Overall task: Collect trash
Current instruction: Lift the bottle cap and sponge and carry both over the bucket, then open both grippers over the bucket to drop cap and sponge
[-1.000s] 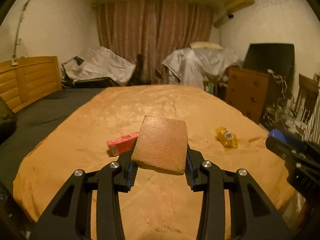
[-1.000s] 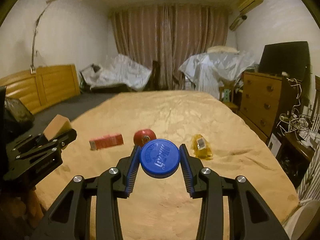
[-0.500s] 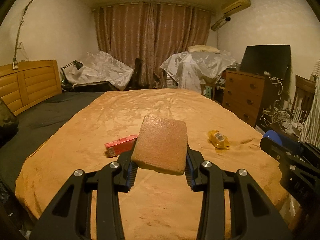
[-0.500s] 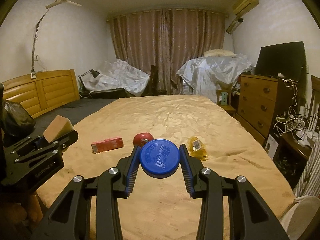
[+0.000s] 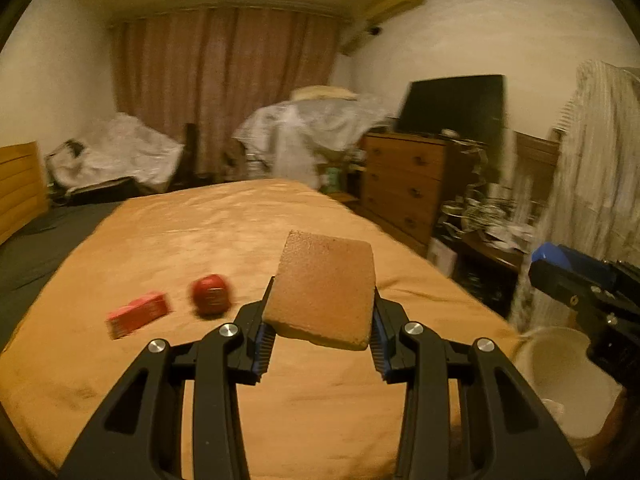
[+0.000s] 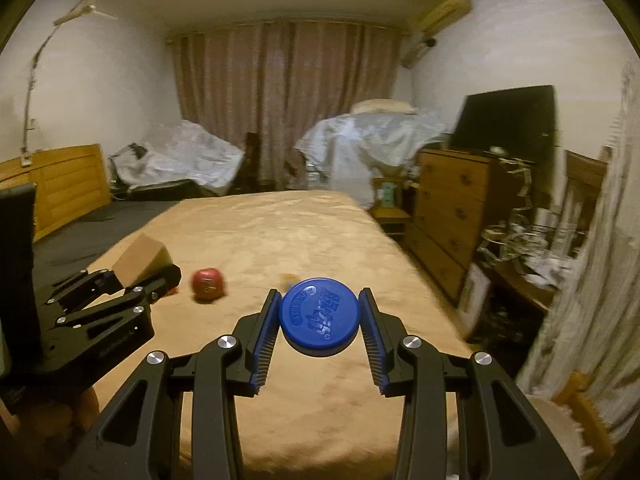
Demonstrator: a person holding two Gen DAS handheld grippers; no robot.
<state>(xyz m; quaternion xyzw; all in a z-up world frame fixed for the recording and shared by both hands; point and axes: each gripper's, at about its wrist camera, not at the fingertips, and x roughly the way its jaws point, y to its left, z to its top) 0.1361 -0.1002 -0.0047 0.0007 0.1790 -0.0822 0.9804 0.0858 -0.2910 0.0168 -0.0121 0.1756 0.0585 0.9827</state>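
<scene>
Only leftward: red carton (image 5: 138, 314), bin (image 5: 560, 376).

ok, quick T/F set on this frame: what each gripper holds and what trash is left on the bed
1. The left gripper is shut on a brown sponge-like block. True.
2. The right gripper is open and holds nothing. False: it is shut on a blue bottle cap.
3. A red box lies on the orange bedspread, apart from both grippers. True.
4. The round red item is clamped in the left gripper. False: it lies on the bedspread beside the red box.
5. The blue cap has raised lettering on its top. True.
6. The dresser stands left of the bed in the right wrist view. False: it stands on the right.
</scene>
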